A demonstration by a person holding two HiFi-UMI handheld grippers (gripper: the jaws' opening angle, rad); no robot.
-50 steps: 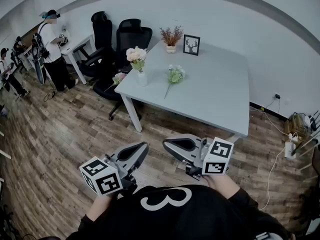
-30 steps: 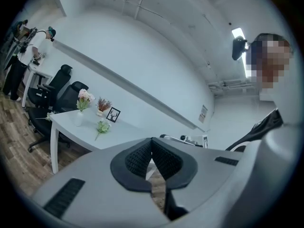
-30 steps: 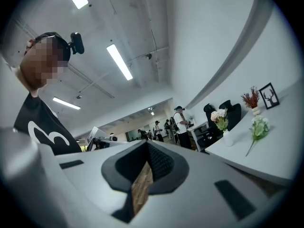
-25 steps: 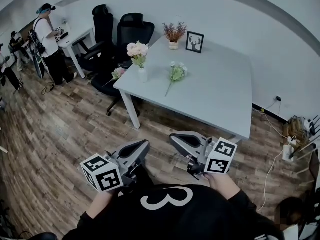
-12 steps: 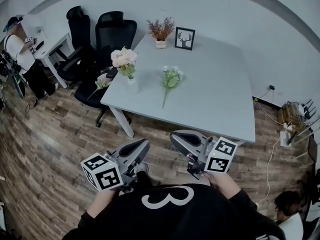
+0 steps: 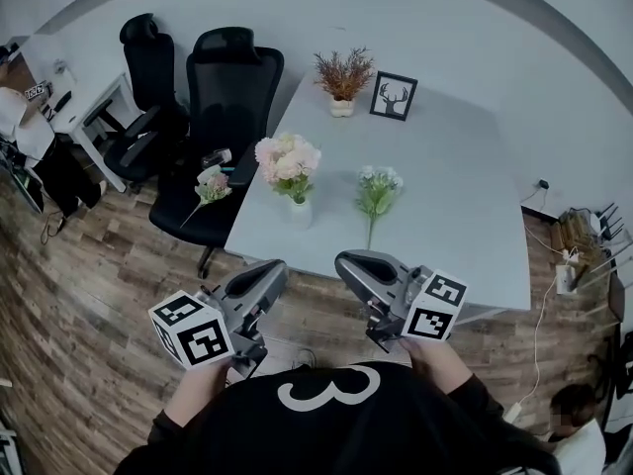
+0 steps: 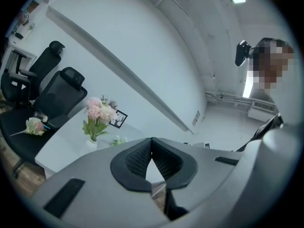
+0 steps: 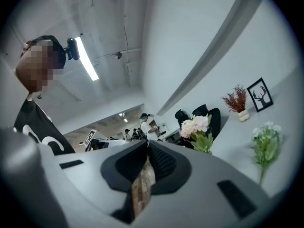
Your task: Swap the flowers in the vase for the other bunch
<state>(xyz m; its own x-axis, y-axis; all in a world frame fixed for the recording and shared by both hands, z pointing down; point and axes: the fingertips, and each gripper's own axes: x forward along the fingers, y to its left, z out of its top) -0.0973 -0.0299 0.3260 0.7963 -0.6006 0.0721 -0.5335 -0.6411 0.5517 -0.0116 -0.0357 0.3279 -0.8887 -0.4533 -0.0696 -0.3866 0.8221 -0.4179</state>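
Pink flowers [image 6: 288, 159] stand in a small white vase [image 6: 300, 213] near the front left corner of the white table [image 6: 455, 196]. A second bunch [image 6: 377, 191], white and green, lies flat on the table to the vase's right. My left gripper [image 6: 276, 265] and right gripper [image 6: 342, 259] are held side by side just short of the table's front edge, both shut and empty. The left gripper view shows the pink flowers [image 7: 99, 110] and the lying bunch [image 7: 118, 140] beyond my left gripper [image 7: 152, 141]. The right gripper view has the pink flowers [image 8: 195, 126] and the lying bunch [image 8: 266, 139] past my right gripper [image 8: 147, 144].
A dried plant in a pot [image 6: 343, 77] and a framed deer picture [image 6: 393, 96] stand at the table's far edge. Two black office chairs [image 6: 223, 97] sit left of the table; one seat holds a loose flower stem [image 6: 211, 186]. Cables and a power strip [image 6: 571, 265] lie at right.
The table and vase have come much closer in the head view. Both grippers, still shut, now sit near the table's front edge instead of over open floor.
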